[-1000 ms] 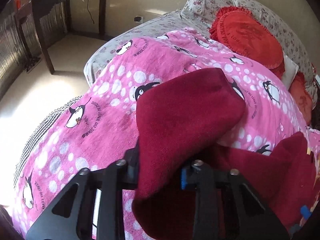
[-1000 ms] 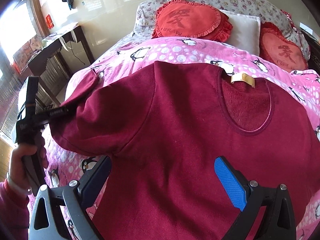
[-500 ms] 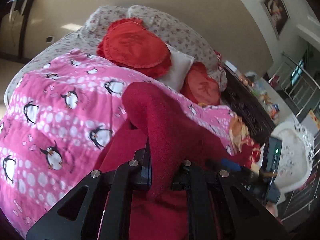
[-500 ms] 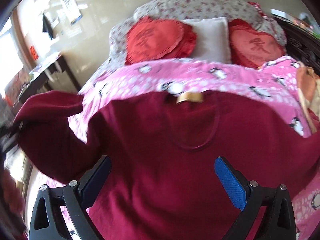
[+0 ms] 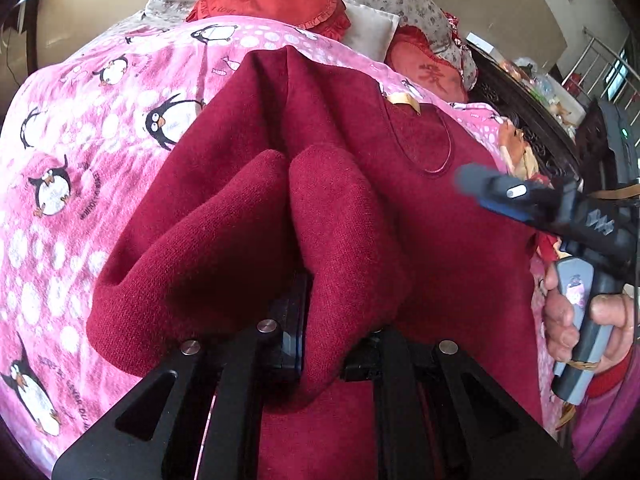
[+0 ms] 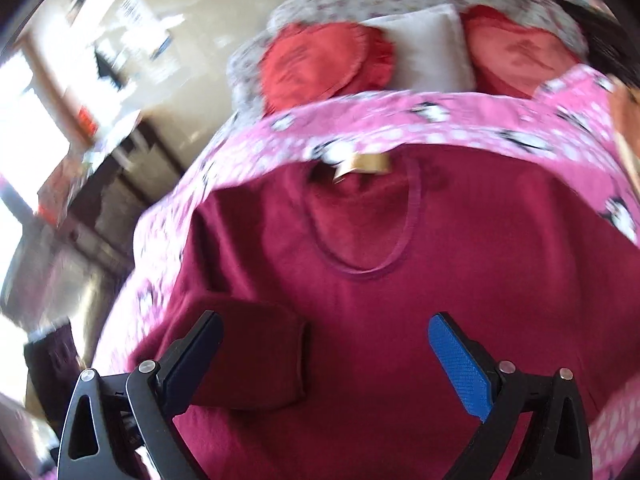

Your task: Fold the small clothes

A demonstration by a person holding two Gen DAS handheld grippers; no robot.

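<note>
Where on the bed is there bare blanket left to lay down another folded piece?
Bare pink penguin blanket lies left of the dark red sweater, and a narrower strip runs between its collar and the red heart cushions. The bed's middle is crowded: sweater, its sleeve in the left gripper, right gripper above.

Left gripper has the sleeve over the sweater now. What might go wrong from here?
1. The sleeve sits bunched in the left gripper; released like this, it may land creased.
2. The sweater lies on a soft penguin blanket, so tugging may drag the body askew.
3. The right gripper hovers open, pinning nothing.
</note>
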